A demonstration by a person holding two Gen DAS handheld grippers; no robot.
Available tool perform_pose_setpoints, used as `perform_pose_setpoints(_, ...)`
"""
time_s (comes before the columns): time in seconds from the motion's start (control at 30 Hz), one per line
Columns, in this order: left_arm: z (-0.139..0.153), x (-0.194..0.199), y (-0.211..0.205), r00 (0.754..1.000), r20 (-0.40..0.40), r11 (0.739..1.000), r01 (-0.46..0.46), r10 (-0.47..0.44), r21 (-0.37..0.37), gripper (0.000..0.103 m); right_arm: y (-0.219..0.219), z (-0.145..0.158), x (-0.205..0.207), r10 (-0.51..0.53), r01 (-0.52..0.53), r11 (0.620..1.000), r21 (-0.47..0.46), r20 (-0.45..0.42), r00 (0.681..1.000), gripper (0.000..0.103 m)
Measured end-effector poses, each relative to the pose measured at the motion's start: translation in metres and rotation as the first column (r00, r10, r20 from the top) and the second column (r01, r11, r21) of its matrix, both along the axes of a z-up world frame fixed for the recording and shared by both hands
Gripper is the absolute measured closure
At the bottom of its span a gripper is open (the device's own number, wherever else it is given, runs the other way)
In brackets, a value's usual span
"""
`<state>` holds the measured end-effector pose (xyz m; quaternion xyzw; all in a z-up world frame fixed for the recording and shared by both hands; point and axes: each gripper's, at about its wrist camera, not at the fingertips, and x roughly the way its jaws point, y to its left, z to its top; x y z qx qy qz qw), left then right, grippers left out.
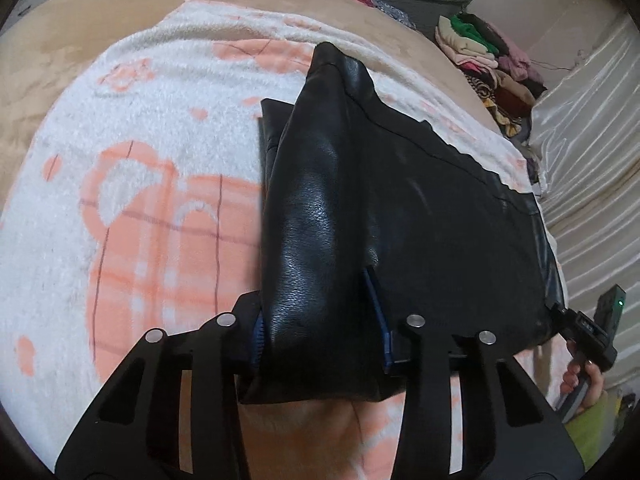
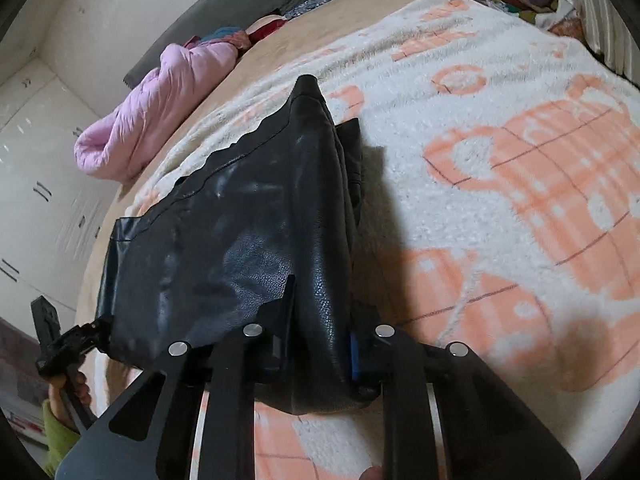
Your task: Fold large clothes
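- Left gripper [image 1: 320, 312] is clamped on a bunched edge of the glossy black leather-look garment [image 1: 400, 208], blue pads pressing the fold from both sides.
- Right gripper [image 2: 320, 320] is doing the same, pinching its own thick fold of that garment, which rises in a ridge straight ahead of the fingers.
- Seen from the left wrist, the right gripper sits at the garment's far right corner with the person's right hand [image 1: 580, 384] wrapped around its handle; the right wrist view shows the left hand [image 2: 72, 390], green sleeve below it, gripping low at the garment's left edge.
- The garment hangs between the two tools, its far end lying on the fluffy white-and-peach patterned blanket [image 1: 140, 184].
- Beyond: a tan bedspread [image 1: 80, 48], a rolled pink quilt [image 2: 152, 120], and a heap of mixed clothes [image 1: 488, 56].
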<state>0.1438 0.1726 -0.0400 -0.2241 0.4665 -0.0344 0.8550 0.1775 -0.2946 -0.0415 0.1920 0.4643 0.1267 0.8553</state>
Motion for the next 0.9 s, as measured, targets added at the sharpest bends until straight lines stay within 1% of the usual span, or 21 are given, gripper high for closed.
perform_pose_setpoints(0.1,0.002,-0.02,-0.007,1.0,0.008,1.0,0.019,-0.019,0.016,0.072,-0.002,0.004,-0.016,0.008,-0.008,1.0,-0.026,0.0,1.0,0.084)
perform_pose_setpoints(0.2,-0.005,-0.033,-0.011,1.0,0.006,0.999,0.03,-0.03,0.024,0.071,-0.007,0.0,-0.029,0.011,-0.01,0.998,-0.068,0.012,1.0,0.082)
perform_pose_setpoints(0.3,-0.006,-0.037,-0.017,0.999,0.016,0.997,0.029,-0.03,0.065,0.069,-0.007,-0.005,-0.028,-0.011,0.012,0.996,-0.089,0.015,1.0,0.077)
perform_pose_setpoints(0.37,-0.003,-0.036,-0.018,1.0,0.012,0.997,0.024,-0.025,0.071,0.068,0.0,-0.002,-0.028,-0.022,0.027,0.989,-0.146,0.03,0.999,0.068)
perform_pose_setpoints(0.47,0.0,-0.037,-0.02,1.0,0.014,0.995,0.016,-0.017,0.096,0.065,0.007,0.003,-0.031,-0.026,0.038,0.975,-0.218,0.057,0.998,0.063)
perform_pose_setpoints(0.53,0.0,-0.036,-0.021,1.0,0.015,0.993,0.015,-0.017,0.12,0.064,0.008,0.002,-0.033,-0.029,0.044,0.97,-0.238,0.064,0.997,0.062)
perform_pose_setpoints(0.6,0.002,-0.037,-0.022,1.0,0.016,0.991,0.015,-0.018,0.134,0.064,0.008,0.002,-0.034,-0.035,0.05,0.969,-0.24,0.064,0.997,0.058)
perform_pose_setpoints(0.67,0.004,-0.037,-0.023,1.0,0.013,0.99,0.013,-0.015,0.137,0.062,0.008,0.003,-0.037,-0.039,0.054,0.969,-0.241,0.068,0.997,0.048)
perform_pose_setpoints(0.7,0.005,-0.038,-0.023,1.0,0.014,0.99,0.014,-0.016,0.142,0.061,0.008,0.004,-0.039,-0.039,0.055,0.969,-0.24,0.072,0.997,0.047)
perform_pose_setpoints(0.73,0.006,-0.038,-0.023,1.0,0.014,0.989,0.015,-0.017,0.148,0.06,0.008,0.006,-0.041,-0.037,0.055,0.97,-0.238,0.079,0.996,0.043)
perform_pose_setpoints(0.77,0.007,-0.039,-0.023,1.0,0.015,0.988,0.014,-0.017,0.152,0.06,0.009,0.009,-0.043,-0.039,0.058,0.97,-0.238,0.083,0.996,0.035)
perform_pose_setpoints(0.83,0.009,-0.043,-0.024,1.0,0.016,0.987,0.014,-0.016,0.159,0.058,0.01,0.014,-0.047,-0.04,0.062,0.968,-0.242,0.095,0.995,0.027)
perform_pose_setpoints(0.9,0.013,-0.046,-0.025,1.0,0.02,0.986,0.014,-0.018,0.164,0.058,0.012,0.019,-0.052,-0.033,0.059,0.969,-0.239,0.111,0.993,0.024)
